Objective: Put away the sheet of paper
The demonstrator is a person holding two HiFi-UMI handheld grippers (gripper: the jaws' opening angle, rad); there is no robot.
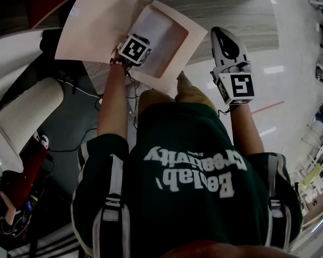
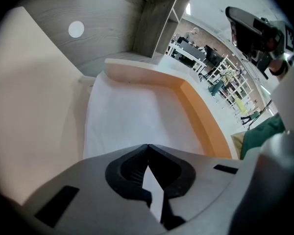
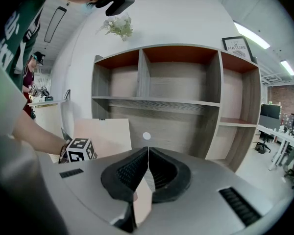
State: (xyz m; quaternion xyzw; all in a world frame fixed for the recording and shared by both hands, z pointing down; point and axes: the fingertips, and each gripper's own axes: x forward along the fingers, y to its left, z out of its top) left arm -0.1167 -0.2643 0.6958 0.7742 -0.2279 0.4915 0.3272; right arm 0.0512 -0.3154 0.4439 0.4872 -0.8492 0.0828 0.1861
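Both jaw pairs are pressed together with nothing seen between them. Left gripper [image 2: 148,146] hangs over a shallow cardboard box [image 2: 201,116], where the white sheet of paper [image 2: 137,121] lies flat just beyond its tips, the open lid [image 2: 34,116] on its left. Right gripper [image 3: 148,150] faces a wooden shelf unit [image 3: 176,102]

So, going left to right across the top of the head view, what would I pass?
Open beige flap → left gripper → white sheet of paper lying in the shallow beige box → right gripper.
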